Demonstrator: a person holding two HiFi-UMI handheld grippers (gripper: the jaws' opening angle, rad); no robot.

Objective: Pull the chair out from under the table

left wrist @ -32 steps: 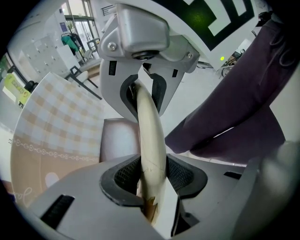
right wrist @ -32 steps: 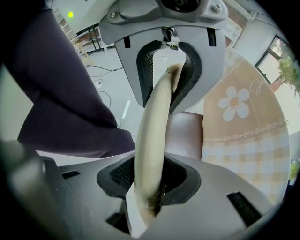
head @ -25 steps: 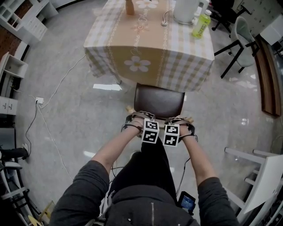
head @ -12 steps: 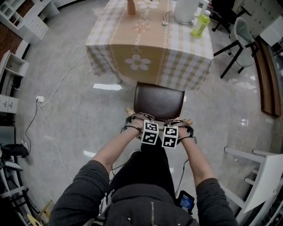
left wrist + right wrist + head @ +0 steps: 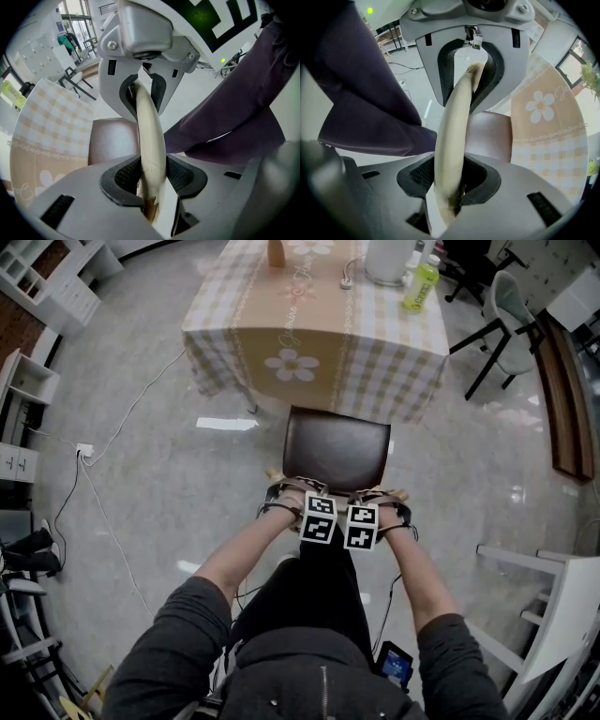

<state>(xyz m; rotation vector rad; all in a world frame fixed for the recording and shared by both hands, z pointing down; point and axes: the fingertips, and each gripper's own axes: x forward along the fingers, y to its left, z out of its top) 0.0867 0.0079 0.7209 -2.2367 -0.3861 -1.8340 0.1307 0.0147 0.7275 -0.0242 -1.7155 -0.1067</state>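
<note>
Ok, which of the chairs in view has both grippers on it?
The brown-seated chair at the checked table: the left gripper and right gripper clamp its pale back rail. The grey chair with black legs stands off to the side, untouched.

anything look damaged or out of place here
The cream top rail of the chair looks chipped: a brown bare patch with fine cracks shows by the left claw, and a similar one by the right claw. Nothing looks spilled or askew.
</note>
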